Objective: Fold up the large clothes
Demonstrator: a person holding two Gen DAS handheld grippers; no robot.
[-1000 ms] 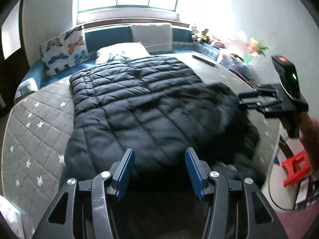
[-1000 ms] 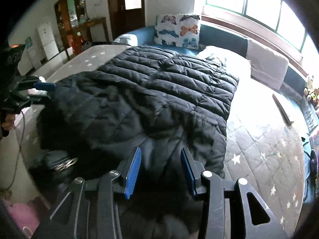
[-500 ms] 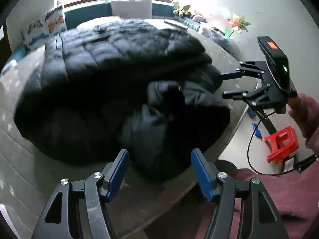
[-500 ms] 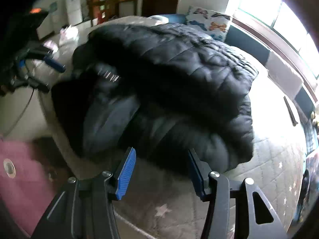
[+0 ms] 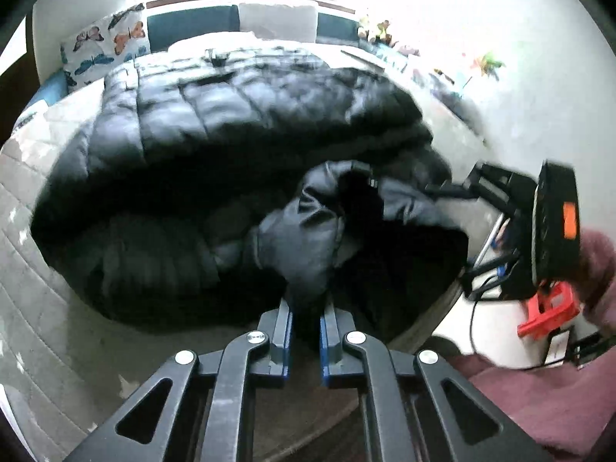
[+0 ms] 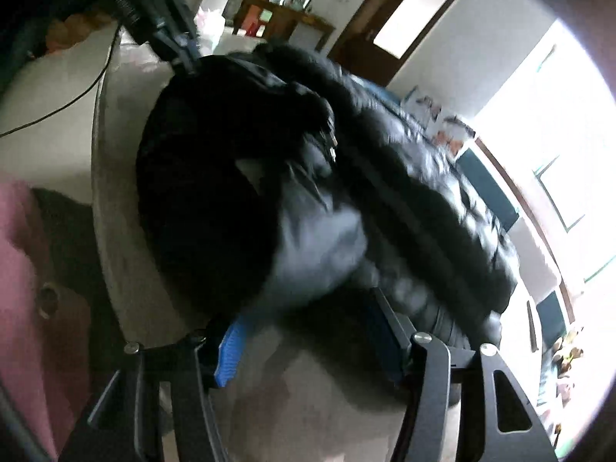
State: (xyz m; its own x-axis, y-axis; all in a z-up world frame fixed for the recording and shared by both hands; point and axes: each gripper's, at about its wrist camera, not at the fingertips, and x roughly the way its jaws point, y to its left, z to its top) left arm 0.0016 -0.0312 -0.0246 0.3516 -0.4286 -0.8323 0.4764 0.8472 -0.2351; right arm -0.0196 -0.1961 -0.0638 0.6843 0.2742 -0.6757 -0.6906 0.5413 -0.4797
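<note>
Now puffy quilted black jacket (image 5: 238, 123) bunches on padded bed (image 5: 34, 308).

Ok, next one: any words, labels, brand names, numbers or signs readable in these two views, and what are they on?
None can be read in either view.
Orange patch on the right gripper, seen from the left wrist: a plain glowing block, no characters to make out.
Black puffer jacket: no label or logo shows.
Butterfly pillow: pictures only.
Cabinet by the door: contents too blurred.
</note>
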